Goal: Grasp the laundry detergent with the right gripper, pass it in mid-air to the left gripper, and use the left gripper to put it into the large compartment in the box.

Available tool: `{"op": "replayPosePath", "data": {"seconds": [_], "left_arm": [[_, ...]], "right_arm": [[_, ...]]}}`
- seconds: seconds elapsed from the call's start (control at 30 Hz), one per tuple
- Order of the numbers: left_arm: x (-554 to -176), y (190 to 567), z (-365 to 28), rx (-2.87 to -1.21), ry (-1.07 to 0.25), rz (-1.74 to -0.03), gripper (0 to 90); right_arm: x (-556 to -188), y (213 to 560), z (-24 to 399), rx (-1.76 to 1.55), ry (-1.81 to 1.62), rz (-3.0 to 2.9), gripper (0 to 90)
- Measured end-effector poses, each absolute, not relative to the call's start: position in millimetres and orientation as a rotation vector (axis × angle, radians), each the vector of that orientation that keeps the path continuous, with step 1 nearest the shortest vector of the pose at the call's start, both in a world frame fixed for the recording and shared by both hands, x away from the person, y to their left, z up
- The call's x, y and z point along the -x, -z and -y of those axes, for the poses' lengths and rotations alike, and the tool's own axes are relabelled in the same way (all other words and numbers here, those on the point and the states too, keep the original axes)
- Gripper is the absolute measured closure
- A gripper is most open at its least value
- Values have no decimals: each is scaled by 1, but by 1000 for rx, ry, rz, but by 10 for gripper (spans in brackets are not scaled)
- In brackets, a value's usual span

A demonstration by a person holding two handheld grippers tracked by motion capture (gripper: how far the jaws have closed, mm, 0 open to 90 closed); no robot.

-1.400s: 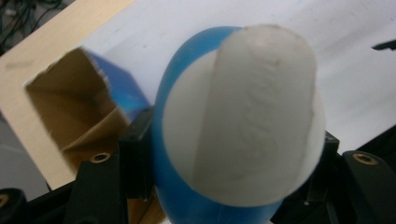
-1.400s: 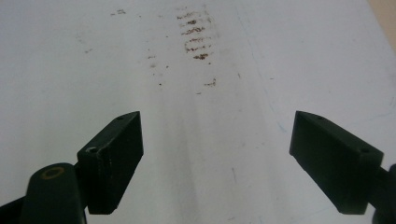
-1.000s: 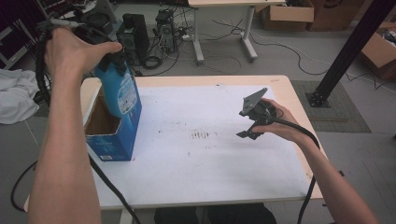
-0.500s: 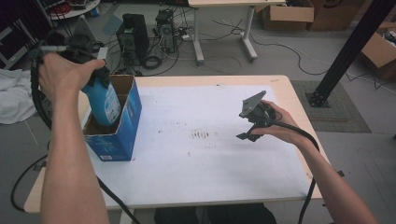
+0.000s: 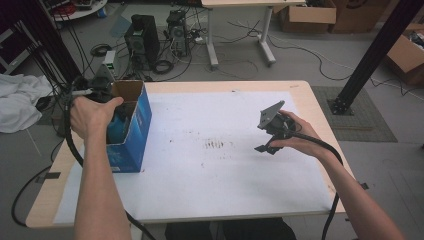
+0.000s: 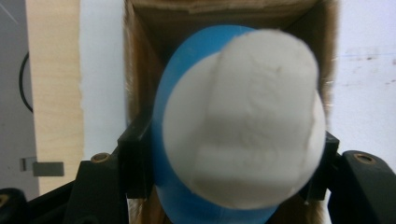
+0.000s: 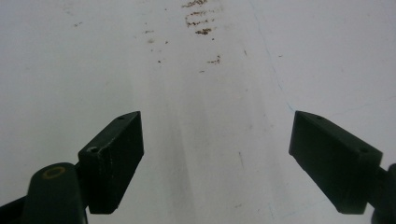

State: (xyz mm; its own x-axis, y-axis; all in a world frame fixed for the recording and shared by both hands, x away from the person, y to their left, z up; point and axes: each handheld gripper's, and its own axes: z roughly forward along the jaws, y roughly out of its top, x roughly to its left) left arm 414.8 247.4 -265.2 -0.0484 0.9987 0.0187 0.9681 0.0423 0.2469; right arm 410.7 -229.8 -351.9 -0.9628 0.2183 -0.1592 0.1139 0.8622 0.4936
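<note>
A blue bottle [image 6: 184, 60] with a white cap [image 6: 243, 126] sits between the black jaws of my left gripper [image 6: 229, 161], which is shut on its sides. Bottle and gripper point down into an open blue cardboard box [image 5: 134, 135] at the table's left side. In the high view the hand covers most of the left gripper [image 5: 114, 120], and a bit of the bottle [image 5: 118, 131] shows inside the box. My right gripper [image 5: 266, 137] hovers over the white sheet at the right. It is open, with nothing between the jaws [image 7: 217, 158].
The white sheet [image 5: 215, 180] on the wooden table [image 5: 300, 90] has dark smudges [image 5: 215, 145] near its middle. Beyond the table stand computer towers [image 5: 142, 40], cables and cardboard boxes [image 5: 310, 17]. A black post [image 5: 372, 55] rises at the right, and a white cloth [image 5: 17, 100] lies at the left.
My left gripper has come down with the bottle, from above the box's rim to inside the box. The right gripper has stayed where it was.
</note>
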Motion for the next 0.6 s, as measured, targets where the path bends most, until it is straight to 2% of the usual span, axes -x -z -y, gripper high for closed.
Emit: {"op": "replayPosePath", "data": {"seconds": [0.3, 0.6], "left_arm": [[-414, 286, -245, -2039, -311, -2161, 373], [-411, 287, -247, -2003, -332, -2161, 371]], "right_arm": [[-410, 357, 230, -265, -718, -2832, 178], [-409, 359, 228, -268, -717, -2838, 177]]}}
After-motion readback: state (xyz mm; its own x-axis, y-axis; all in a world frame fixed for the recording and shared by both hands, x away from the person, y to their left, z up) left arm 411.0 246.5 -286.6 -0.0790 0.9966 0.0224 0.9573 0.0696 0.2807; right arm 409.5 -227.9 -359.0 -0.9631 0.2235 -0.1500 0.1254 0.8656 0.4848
